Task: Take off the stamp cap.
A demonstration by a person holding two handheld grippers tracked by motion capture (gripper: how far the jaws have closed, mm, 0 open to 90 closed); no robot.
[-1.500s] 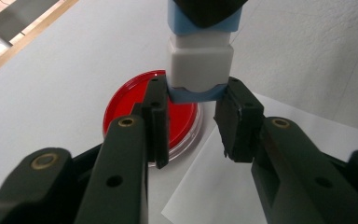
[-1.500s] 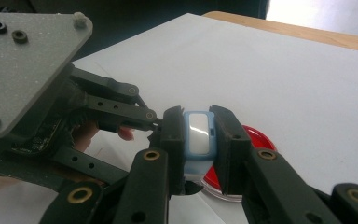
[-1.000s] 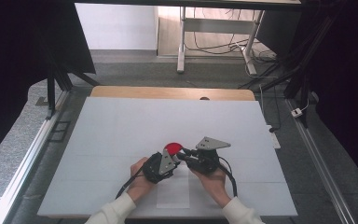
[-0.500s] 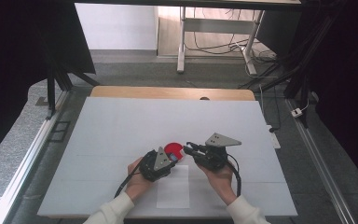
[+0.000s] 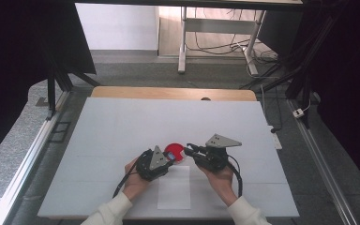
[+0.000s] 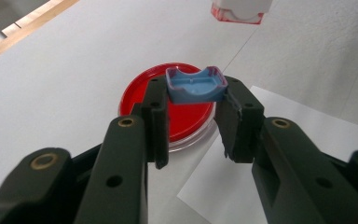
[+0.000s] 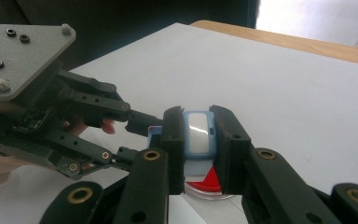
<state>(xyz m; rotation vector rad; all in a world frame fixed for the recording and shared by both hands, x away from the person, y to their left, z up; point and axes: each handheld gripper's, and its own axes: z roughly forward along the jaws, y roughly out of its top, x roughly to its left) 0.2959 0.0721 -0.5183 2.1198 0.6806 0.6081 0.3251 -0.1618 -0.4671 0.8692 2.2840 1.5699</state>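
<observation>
At a white-topped table (image 5: 122,122), a person works two hand-held grippers close together over a red round dish (image 5: 174,151), which sits near the table's front half, just beyond a white sheet of paper (image 5: 174,187). The left gripper (image 6: 193,112) has its jaws closed on a small blue tray-like piece (image 6: 196,86) with a scooped front edge, pinched by its two sides and held just above the dish, as seen in the left gripper view. The right gripper (image 7: 199,140) is likewise clamped, its black jaws gripping a small light-blue block with a glossy white face (image 7: 198,132) from either side; the red dish (image 7: 209,179) shows below it. In the right gripper view the left gripper (image 7: 135,135) reaches in from the left, its tips meeting the right gripper's load, though whether the two blue pieces touch cannot be told. From the high view the left gripper (image 5: 171,158) and right gripper (image 5: 187,151) face each other across the dish, the hands in white sleeves entering from the table's near edge.
</observation>
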